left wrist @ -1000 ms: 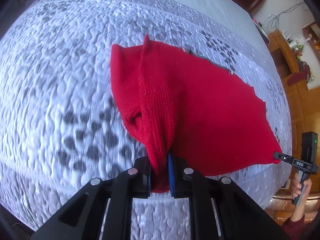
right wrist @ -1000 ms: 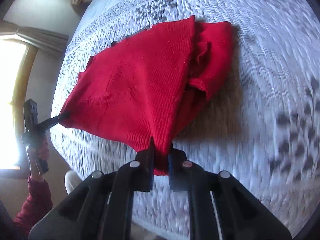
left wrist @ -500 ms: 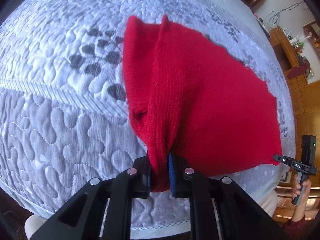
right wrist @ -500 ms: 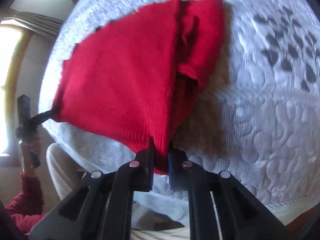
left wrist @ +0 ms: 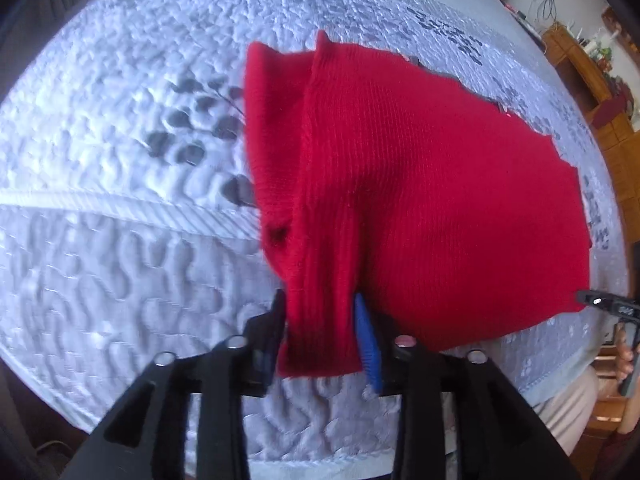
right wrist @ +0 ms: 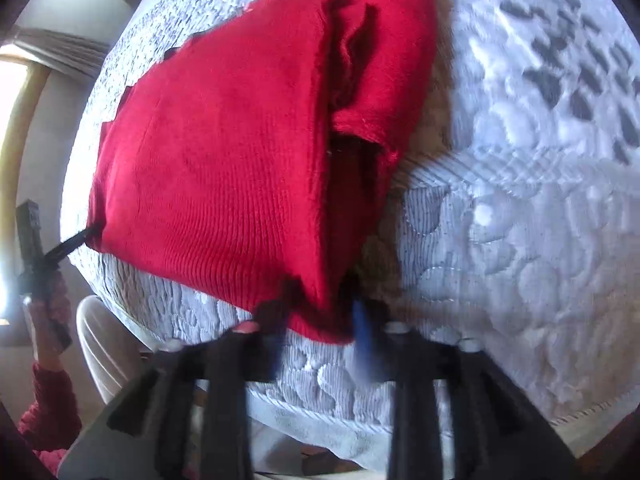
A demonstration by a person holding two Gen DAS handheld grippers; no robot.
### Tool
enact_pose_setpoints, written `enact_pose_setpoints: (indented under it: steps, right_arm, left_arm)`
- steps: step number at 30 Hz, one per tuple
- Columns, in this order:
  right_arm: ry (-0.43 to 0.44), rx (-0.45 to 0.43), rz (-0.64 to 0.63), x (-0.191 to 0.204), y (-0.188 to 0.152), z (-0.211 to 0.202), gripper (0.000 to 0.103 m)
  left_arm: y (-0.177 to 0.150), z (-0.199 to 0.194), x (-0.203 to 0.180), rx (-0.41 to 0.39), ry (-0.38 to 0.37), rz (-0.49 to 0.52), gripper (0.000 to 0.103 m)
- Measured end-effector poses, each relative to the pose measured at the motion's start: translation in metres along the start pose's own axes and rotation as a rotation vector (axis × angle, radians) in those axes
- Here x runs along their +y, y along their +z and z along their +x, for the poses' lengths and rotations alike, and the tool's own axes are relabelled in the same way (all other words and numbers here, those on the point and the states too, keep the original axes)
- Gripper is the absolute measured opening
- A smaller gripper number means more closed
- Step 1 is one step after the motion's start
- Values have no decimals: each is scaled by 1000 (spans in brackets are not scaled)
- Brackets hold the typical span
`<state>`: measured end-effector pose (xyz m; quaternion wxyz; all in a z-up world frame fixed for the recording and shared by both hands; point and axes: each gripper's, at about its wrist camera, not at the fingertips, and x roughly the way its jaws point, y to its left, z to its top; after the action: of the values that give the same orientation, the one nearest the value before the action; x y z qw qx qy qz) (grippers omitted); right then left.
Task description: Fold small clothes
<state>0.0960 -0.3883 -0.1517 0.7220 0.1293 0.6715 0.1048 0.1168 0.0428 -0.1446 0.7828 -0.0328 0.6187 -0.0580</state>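
A red knitted garment (left wrist: 420,184) is draped over the quilted bed (left wrist: 120,160), its near edge bunched between the parted jaws of the left gripper (left wrist: 320,332) and right gripper (right wrist: 320,320) — neither is clenched. Both corners should be let go level. No writing can be read.

The sweater (left wrist: 420,200) lies spread on the bed (left wrist: 120,200), near its front edge. The left claw (left wrist: 320,332) sits at the sweater's near left corner, with cloth between its fingers; the right claw (right wrist: 320,320) sits at the near right corner, likewise. A folded sleeve (right wrist: 380,80) lies along the sweater's right side. Wooden furniture (left wrist: 592,80) stands beyond the bed.
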Motion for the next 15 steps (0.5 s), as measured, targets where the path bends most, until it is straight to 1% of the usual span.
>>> enact_pose_setpoints:
  steps: [1,4,6,7,8,9,10,11,13,15]
  right_arm:
    - [-22,-26,-18,3,0,-12,49]
    - [-29,-97,-39,8,13,-43,49]
    - [-29,-147,-44,11,34,-61,49]
    - [-42,-170,-50,14,50,-67,49]
    - [-48,-183,-51,15,62,-68,50]
    - [-37,-191,-48,16,83,-67,50]
    - [-28,-190,-44,15,95,-64,50]
    - [-35,-186,-34,13,114,-56,49]
    - [-68,-173,-21,9,139,-40,49]
    - [-67,-146,1,2,159,-23,49]
  left_arm:
    - [0,-10,1,-24,31,16,47]
    - [18,-41,11,-118,115,31,48]
    - [45,-51,16,-154,121,20,48]
    - [56,-54,18,-161,121,12,48]
    - [74,-53,15,-168,114,12,48]
    - [86,-51,13,-168,108,19,48]
    - [103,-44,8,-162,111,33,48]
    - [118,-35,2,-156,127,48,48]
    - [141,-16,-3,-138,147,67,48]
    - [160,6,-6,-109,147,67,48]
